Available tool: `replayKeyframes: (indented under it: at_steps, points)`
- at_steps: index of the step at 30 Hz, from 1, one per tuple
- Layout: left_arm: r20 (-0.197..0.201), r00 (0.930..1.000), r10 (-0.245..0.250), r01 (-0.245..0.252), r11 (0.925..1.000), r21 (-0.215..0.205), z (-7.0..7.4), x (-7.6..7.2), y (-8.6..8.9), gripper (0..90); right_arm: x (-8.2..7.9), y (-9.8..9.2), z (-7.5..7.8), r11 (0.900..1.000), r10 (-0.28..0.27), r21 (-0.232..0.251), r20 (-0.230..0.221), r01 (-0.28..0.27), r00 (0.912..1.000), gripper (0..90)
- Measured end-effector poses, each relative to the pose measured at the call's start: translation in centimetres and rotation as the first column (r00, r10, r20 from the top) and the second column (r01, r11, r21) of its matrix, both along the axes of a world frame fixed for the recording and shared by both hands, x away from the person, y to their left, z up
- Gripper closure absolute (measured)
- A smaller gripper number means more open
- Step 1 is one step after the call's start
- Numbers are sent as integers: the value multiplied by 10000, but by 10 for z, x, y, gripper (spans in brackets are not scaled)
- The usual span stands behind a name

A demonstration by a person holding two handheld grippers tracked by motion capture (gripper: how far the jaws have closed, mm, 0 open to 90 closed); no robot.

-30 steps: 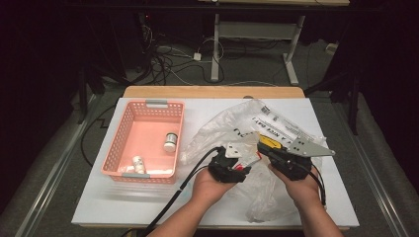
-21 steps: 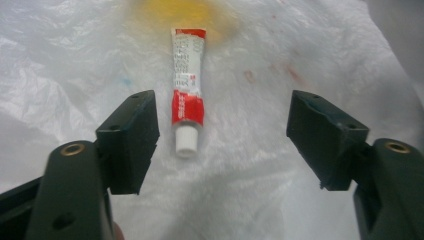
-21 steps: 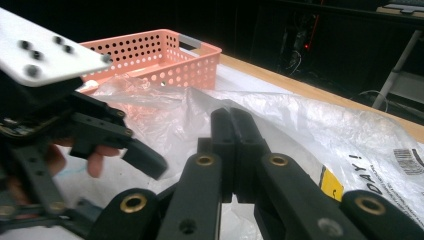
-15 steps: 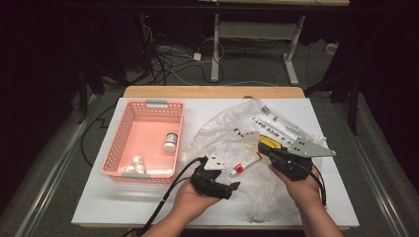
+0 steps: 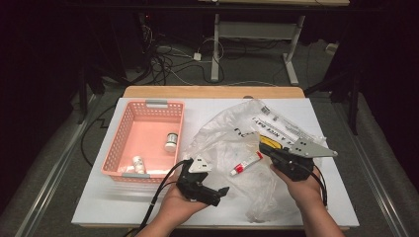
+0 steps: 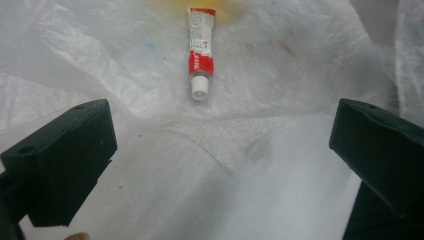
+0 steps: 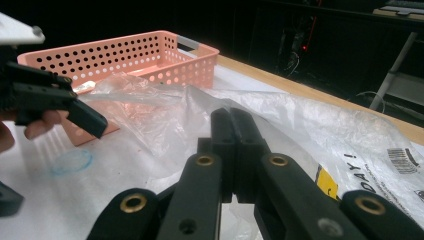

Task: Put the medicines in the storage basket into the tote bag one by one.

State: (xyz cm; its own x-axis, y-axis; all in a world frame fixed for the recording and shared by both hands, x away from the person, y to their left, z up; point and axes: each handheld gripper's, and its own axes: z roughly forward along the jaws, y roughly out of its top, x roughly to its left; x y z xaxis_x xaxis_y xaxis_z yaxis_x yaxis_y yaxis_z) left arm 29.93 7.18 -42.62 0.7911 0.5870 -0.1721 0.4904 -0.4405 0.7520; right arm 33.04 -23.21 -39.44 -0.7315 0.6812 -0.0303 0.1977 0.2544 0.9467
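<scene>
Just ahead of the left gripper's (image 5: pixel 223 190) fingers, the tube (image 6: pixel 201 50) lies on the bag (image 5: pixel 237 148), cap towards them and clear of both. Those fingers have just been opening and stand wide with nothing between them. The right gripper (image 7: pixel 233 120) has its fingers pressed shut on a fold of the bag, pinning it. Two little bottles are already in the basket (image 5: pixel 129 117), so I'd say it's partway: the tube isn't grabbed yet, and carrying it over there comes after.
</scene>
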Motion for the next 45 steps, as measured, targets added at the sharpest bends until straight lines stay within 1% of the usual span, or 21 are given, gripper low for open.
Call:
replayKeyframes:
  at_steps: [3, 5, 8, 10, 12, 16, 20, 22, 24, 26, 28, 30, 33, 36, 40, 45]
  points:
    - [110, 9999, 31, -32, 10000, 74, 6, -3, 7, 0, 0, -1, 0, 10000, -29, 14, -17, 29, 10000, 900]
    - [37, 10000, 67, -68, 9999, 97, 8, -4, 11, 0, 0, -2, 0, 10000, -19, -12, 6, 19, 10000, 900]
    - [53, 9997, 244, -244, 9997, 38, 12, -6, 21, 0, 0, -3, 0, 10000, -39, -21, 25, 39, 10000, 900]
    - [101, 9993, 372, -373, 9993, 26, 15, -7, 28, 0, 0, -3, 0, 10000, -61, -4, 13, 61, 10000, 900]
    - [114, 9985, 526, -526, 9986, -77, 17, -8, 35, 0, 1, -3, 0, 10000, -63, 8, 17, 63, 10000, 900]
    - [178, 9967, 789, -787, 9968, -97, 20, -9, 48, 0, 1, -3, 0, 10000, -53, 1, 11, 53, 10000, 900]
    - [213, 9925, 1204, -1201, 9926, -152, 21, -5, 63, 0, 1, -3, 0, 10000, -57, 23, -1, 57, 10000, 900]
    - [383, 9873, 1543, -1545, 9880, 7, 21, -2, 70, 0, 1, -3, 0, 10000, -54, 24, 12, 54, 10000, 900]
    - [365, 9825, 1826, -1828, 9831, 34, 19, 2, 78, 0, 0, -3, 0, 10000, -51, 32, 15, 51, 10000, 900]
    - [341, 9763, 2137, -2144, 9766, 164, 17, 6, 87, 0, 1, -3, 0, 10000, -50, 34, 15, 50, 10000, 900]
    - [253, 9708, 2384, -2387, 9710, 116, 16, 9, 95, 0, 1, -3, 0, 10000, -47, 34, 10, 47, 10000, 900]
    - [263, 9630, 2682, -2687, 9631, 182, 14, 12, 104, 0, 1, -3, 0, 10000, -39, 38, 16, 39, 10000, 900]
    - [278, 9542, 2980, -2986, 9542, 180, 13, 15, 113, 0, 1, -4, 1, 10000, -37, 57, 29, 37, 10000, 900]
    - [201, 9425, 3336, -3342, 9417, 389, 11, 18, 122, 0, 0, -4, 1, 10000, -46, 54, 25, 46, 10000, 900]
    - [104, 9296, 3684, -3685, 9285, 448, 8, 21, 134, 0, 0, -4, 0, 10000, -41, 31, 38, 41, 10000, 900]
    - [52, 9188, 3948, -3946, 9179, 416, 8, 23, 145, 0, 0, -4, 1, 10000, -52, 2, 45, 52, 10000, 900]
